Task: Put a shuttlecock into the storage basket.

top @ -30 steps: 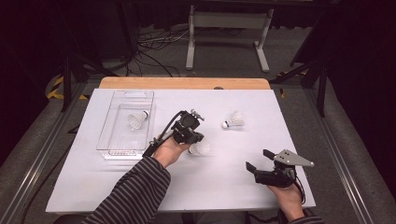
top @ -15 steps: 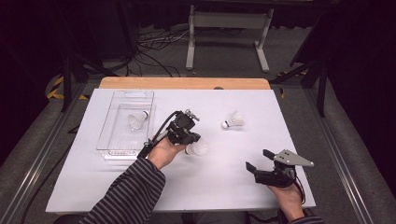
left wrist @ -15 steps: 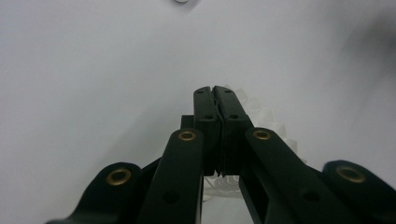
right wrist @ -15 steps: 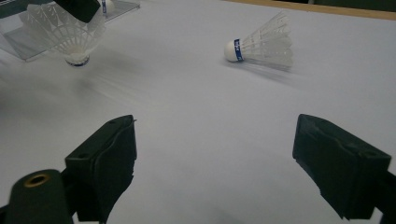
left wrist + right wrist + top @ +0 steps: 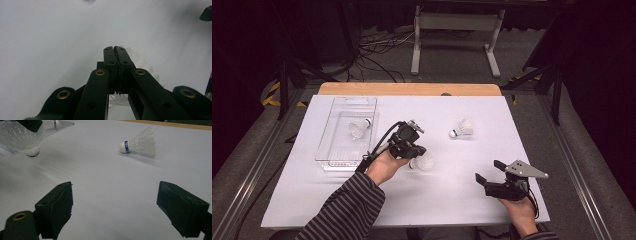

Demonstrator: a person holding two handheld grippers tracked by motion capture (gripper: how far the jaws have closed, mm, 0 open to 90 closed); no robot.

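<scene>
My left gripper (image 5: 412, 146) is over the middle of the white table, shut on the feather skirt of a white shuttlecock (image 5: 421, 163) that hangs with its cork down. In the left gripper view the jaws (image 5: 115, 47) are pressed together, with the feathers (image 5: 142, 62) showing behind them. From the right gripper view that held shuttlecock (image 5: 25, 140) hangs just above the table. A second shuttlecock (image 5: 462, 129) lies on its side further right and back. A third shuttlecock (image 5: 358, 129) lies inside the clear tray (image 5: 328, 150). My right gripper (image 5: 489, 172) rests near the front right, open with nothing between its jaws (image 5: 115, 195).
The clear tray stands at the table's left, its long side running front to back. A wooden strip (image 5: 409, 89) borders the far edge. Behind the table are cables and a metal stand (image 5: 454, 30) on the floor. The lying shuttlecock (image 5: 141, 145) is ahead of my right gripper.
My left gripper has shifted slightly left and toward the near side, carrying the shuttlecock with it. The right gripper has stayed where it was.
</scene>
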